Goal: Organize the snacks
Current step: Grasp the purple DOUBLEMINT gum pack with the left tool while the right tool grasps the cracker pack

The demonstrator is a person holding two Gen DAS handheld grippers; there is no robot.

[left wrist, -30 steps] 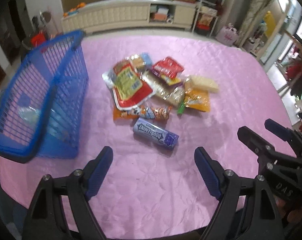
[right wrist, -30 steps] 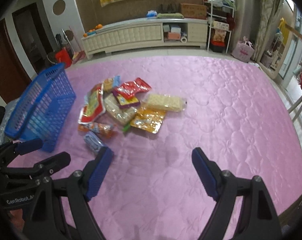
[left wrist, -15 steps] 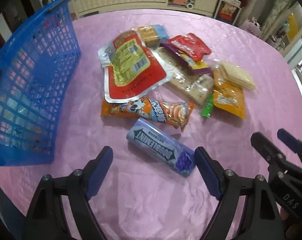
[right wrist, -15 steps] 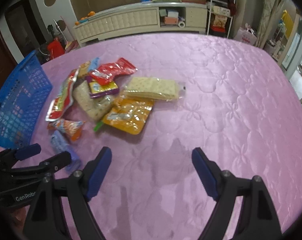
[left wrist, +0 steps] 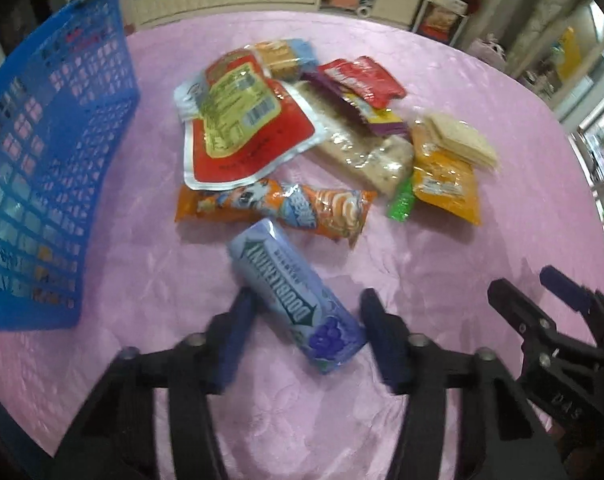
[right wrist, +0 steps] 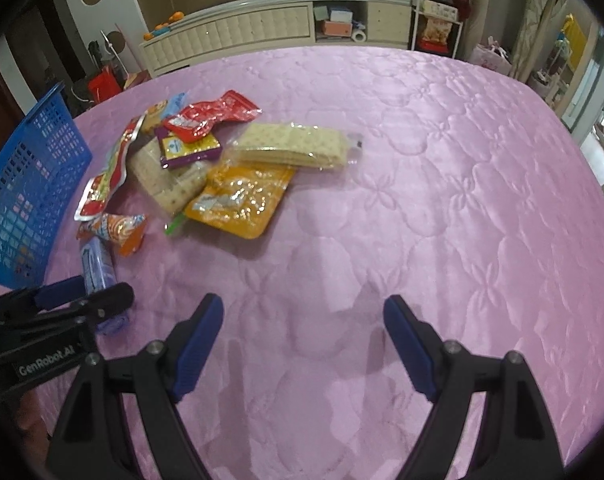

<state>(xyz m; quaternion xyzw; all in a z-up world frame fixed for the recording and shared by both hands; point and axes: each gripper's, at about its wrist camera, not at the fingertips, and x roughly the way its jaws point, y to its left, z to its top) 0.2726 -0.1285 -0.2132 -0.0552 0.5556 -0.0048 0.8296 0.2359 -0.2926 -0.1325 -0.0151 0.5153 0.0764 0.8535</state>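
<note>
The left gripper [left wrist: 305, 312] has just been closing around the gum pack [left wrist: 292, 294], which lies askew on the pink cover beside the snack pile, pads seemingly short of contact; gripped off-centre it could twist or slip free; the right gripper [right wrist: 303, 320] hangs wide, empty.

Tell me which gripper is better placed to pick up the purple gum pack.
Left. The left gripper already straddles the gum pack, its jaws just closing in. The right gripper is open over bare pink cloth, away from the snacks.
</note>
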